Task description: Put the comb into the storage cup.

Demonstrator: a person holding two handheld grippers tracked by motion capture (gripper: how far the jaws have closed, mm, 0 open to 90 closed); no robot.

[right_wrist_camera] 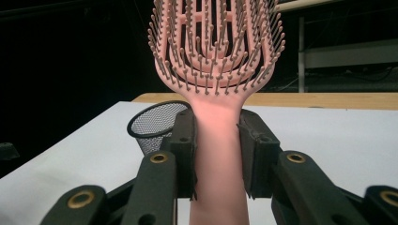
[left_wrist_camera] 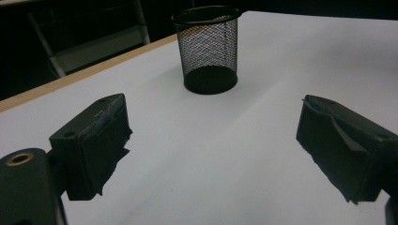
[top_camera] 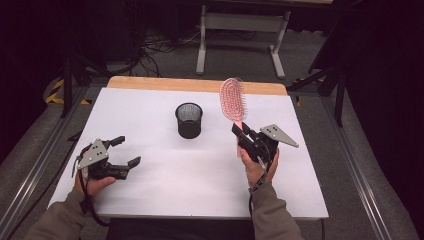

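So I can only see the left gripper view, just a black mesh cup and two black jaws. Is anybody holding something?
Observer: Yes. The right gripper is shut on a pink hairbrush, clamped on its handle.
Operator: Which way is the brush pointing?
Observer: Bristle head up, lifted above the white table, to the right of the mesh cup in the high view.
Operator: Is there anything inside the cup?
Observer: From above I can see nothing in it.
Operator: And my gripper?
Observer: The left gripper is open with nothing between its jaws, held near the table's front left corner.
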